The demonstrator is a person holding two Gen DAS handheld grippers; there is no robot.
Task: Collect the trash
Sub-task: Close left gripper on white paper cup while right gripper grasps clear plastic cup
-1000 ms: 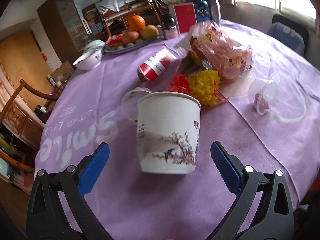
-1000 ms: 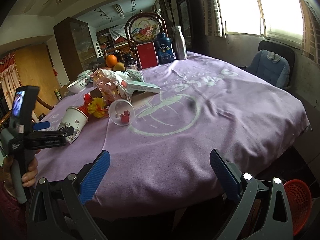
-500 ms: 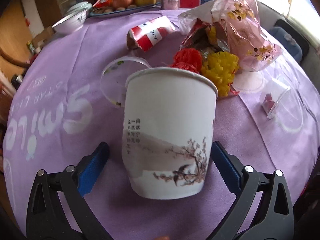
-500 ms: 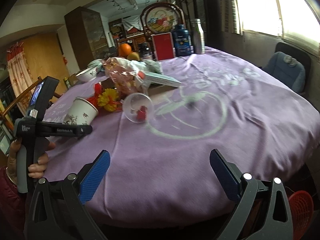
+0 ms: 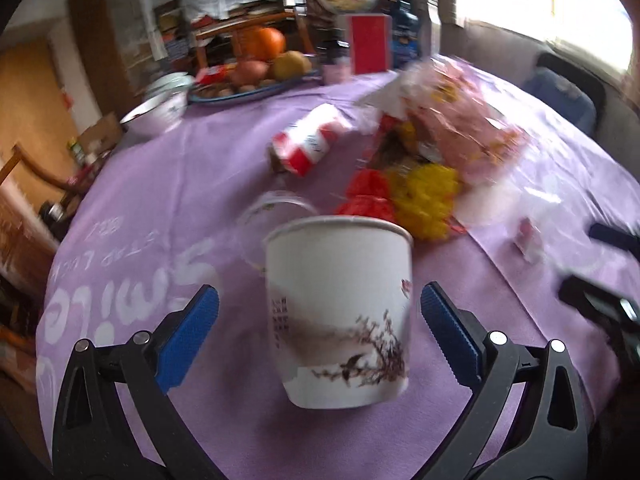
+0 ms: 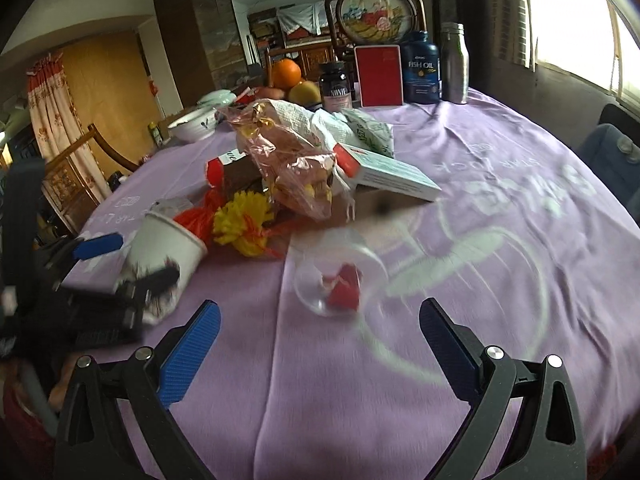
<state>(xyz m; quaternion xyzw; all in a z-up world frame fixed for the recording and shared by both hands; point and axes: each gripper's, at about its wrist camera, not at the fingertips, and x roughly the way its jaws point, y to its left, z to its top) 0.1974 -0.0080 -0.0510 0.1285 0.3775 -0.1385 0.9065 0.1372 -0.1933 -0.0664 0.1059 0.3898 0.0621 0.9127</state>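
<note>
Two grippers: both spread wide, neither grasping anything.
Left gripper (image 5: 320,312): jaws released, blue pads either side of the paper cup (image 5: 340,312); the right pad sits just beside the cup wall, while the left pad stands apart (contact on the right cannot be told through the blur).
Paper cup: white, upright on the purple tablecloth (image 5: 160,208), printed with a brown branch and bird; its inside is hidden from this angle.
Right gripper (image 6: 320,320): jaws fully parted above the cloth, touching nothing, pointed toward the clear plastic cup (image 6: 340,276).
Clear plastic cup: lying on its side, mouth toward the camera, with a small red-and-white scrap (image 6: 344,286) inside (blurred).
Trash pile: a crinkled pink cellophane bag (image 6: 292,172) sits mid-table; a yellow pompom flower (image 6: 244,220) and a red one (image 6: 200,212) lie just beside the paper cup's far side.
Other litter: a red-and-white carton (image 5: 308,144) lies on its side behind the flowers; a flat white-and-red box (image 6: 388,172) leans against the bag, with crumpled white paper (image 6: 304,120) behind it.
Clear lid (image 5: 276,208): flat on the cloth, just behind the paper cup.
Fruit plate (image 5: 248,92): blue-rimmed, at the far edge, holding an orange (image 5: 264,42) and other fruit.
Bowl (image 6: 196,124): white, near the plate; contents hidden.
Far row: a red box (image 6: 378,76), a fish oil bottle (image 6: 420,68) and a steel flask (image 6: 454,64) stand upright.
</note>
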